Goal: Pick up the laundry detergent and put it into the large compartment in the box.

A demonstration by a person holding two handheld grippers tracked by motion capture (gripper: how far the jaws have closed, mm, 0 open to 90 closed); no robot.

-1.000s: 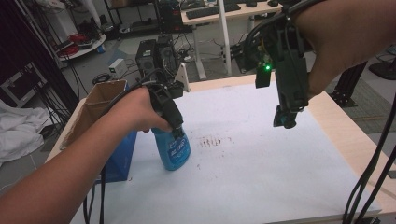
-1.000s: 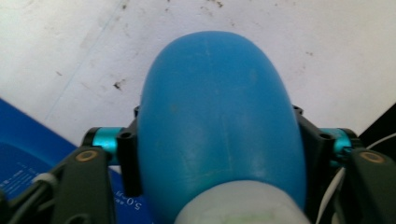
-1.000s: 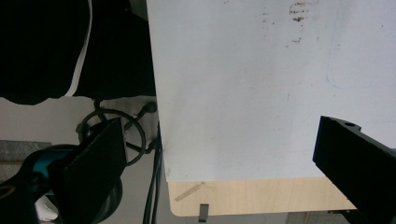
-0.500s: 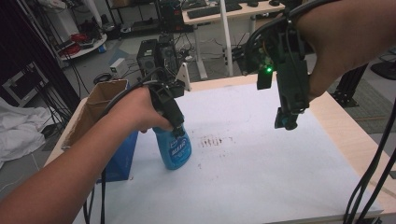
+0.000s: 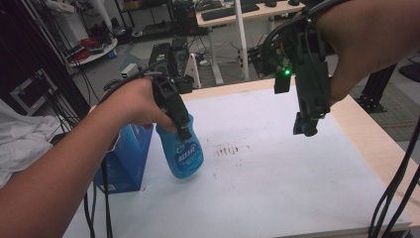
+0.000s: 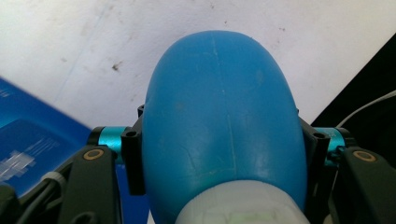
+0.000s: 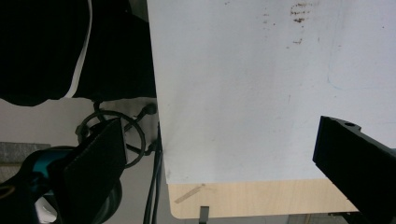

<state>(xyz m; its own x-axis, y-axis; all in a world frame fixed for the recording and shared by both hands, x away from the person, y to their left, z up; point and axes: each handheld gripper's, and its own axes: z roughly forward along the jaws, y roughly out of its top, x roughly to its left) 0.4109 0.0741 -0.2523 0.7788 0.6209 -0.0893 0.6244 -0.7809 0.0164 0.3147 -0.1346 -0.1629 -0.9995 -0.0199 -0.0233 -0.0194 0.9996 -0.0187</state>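
I am gripping the blue bottle [image 5: 184, 153] with my left claw [image 5: 183, 130], its 2 jaws clenched on the bottle's upper part just under the white cap. In the high view the bottle is hanging tilted from the claw, its rounded base pointing down and toward the white sheet [image 5: 277, 178] that is covering the table [image 5: 376, 144]; whether the base is touching the sheet I cannot tell. In the left gripper view the bottle [image 6: 219, 130] is sitting squarely between the jaws, which are pressing on both of its sides, with the white cap [image 6: 240, 205] at the bottom edge and the sheet beyond.

Just beside the bottle, on my left, a blue box [image 5: 126, 158] is standing at the edge of the table; a corner of it [image 6: 28, 144] is showing in the left gripper view too. A patch of small dark marks [image 5: 230, 148] is lying on the sheet near the bottle, toward the middle of the table.

My right claw [image 5: 304, 126] is hovering above the right part of the table, well apart from the bottle, pointing down, a green light glowing on its body. In the right gripper view its 2 jaws are standing wide apart, released, with bare sheet [image 7: 243, 93] and the wooden table edge [image 7: 252, 200] between them.
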